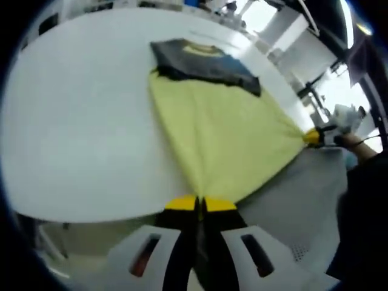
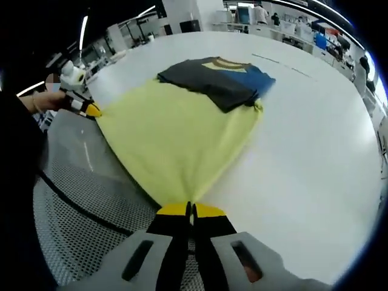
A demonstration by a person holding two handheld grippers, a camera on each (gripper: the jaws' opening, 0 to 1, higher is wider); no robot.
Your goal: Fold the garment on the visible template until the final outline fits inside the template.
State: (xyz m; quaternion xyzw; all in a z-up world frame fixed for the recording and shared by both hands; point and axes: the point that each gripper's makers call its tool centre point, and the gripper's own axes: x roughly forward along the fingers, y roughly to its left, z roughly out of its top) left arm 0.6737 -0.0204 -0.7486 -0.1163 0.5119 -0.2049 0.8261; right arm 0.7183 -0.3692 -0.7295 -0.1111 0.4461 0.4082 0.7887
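Yellow-tipped jaws of the left claw (image 1: 198, 202) clench one corner of the yellow garment (image 1: 224, 130); the right claw (image 2: 190, 209) grips another corner. Stretched between them, the garment lies on the white bench (image 1: 79, 121), its far end under dark folded fabric (image 1: 206, 63).

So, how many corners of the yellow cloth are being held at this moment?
2. The left gripper is shut on one corner of the yellow cloth; the right gripper is shut on another. The far end lies under the dark folded shirt, so other corners may be hidden.
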